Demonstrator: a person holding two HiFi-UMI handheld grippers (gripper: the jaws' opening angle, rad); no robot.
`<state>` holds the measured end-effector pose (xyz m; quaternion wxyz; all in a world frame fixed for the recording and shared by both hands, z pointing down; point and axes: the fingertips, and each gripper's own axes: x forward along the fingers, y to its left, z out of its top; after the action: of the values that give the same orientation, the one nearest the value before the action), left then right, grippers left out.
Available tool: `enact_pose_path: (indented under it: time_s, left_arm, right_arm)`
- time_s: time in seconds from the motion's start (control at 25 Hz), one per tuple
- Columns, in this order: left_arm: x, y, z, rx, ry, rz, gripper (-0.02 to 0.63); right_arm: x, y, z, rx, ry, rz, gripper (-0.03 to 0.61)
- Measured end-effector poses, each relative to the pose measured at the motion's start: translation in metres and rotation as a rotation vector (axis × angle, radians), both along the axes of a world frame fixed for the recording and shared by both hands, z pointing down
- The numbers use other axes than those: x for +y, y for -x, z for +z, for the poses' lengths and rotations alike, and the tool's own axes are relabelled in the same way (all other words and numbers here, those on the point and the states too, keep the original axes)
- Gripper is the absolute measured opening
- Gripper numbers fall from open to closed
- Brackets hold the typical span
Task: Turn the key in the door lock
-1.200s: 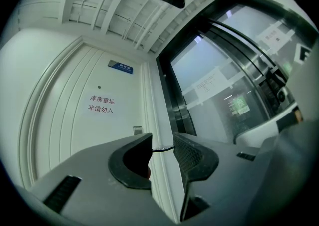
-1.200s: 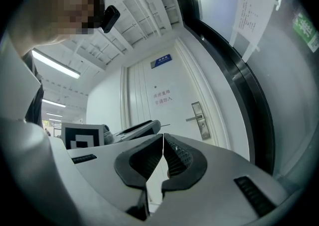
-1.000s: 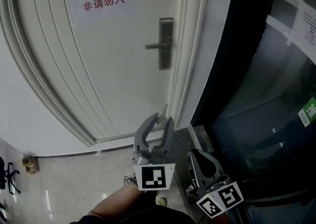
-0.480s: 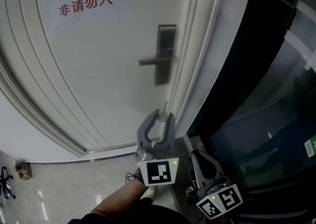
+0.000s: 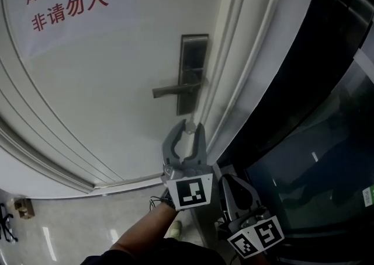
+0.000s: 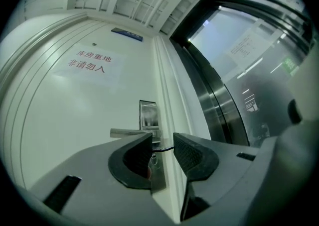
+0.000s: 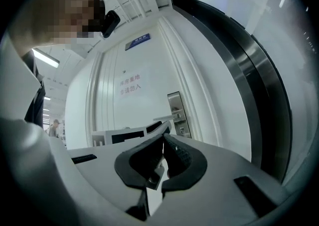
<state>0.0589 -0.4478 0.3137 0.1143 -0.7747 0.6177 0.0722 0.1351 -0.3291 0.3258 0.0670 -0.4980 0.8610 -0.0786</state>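
A white door (image 5: 105, 83) carries a steel lock plate (image 5: 193, 71) with a lever handle (image 5: 174, 90) pointing left. My left gripper (image 5: 188, 128) is raised just below the plate, its tips shut on a small thin key that shows between them. In the left gripper view the key (image 6: 162, 147) is a thin dark line across the gap, with the lock plate (image 6: 148, 114) and the handle (image 6: 128, 132) right behind the left gripper (image 6: 162, 143). My right gripper (image 5: 228, 183) hangs lower to the right. Its pads meet at the tips in the right gripper view (image 7: 163, 139), shut and holding nothing I can make out.
A paper sign with red characters (image 5: 64, 1) is stuck on the upper door. The white door frame (image 5: 245, 53) runs beside the lock, with dark glass panelling (image 5: 327, 129) to its right. Tiled floor (image 5: 70, 229) lies below, and a person's forearm (image 5: 140, 237) holds the left gripper.
The lock plate has grown nearer and slid down in the head view. My left gripper has risen with the key to just under the plate. The right gripper has stayed low.
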Motion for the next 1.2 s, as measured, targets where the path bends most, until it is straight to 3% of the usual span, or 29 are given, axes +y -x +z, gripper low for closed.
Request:
enact_pose_path:
  time_s: [0.56, 1.2]
  left_arm:
    - [-0.074, -0.001, 0.027, -0.031, 0.017, -0.126, 0.132]
    - [-0.105, -0.008, 0.047, -0.038, 0.029, -0.207, 0.132]
  right_arm:
    - [-0.057, -0.005, 0.009, 0.020, 0.023, -0.013, 0.015]
    - [-0.084, -0.028, 0.025, 0.004, 0.060, -0.041, 0.015]
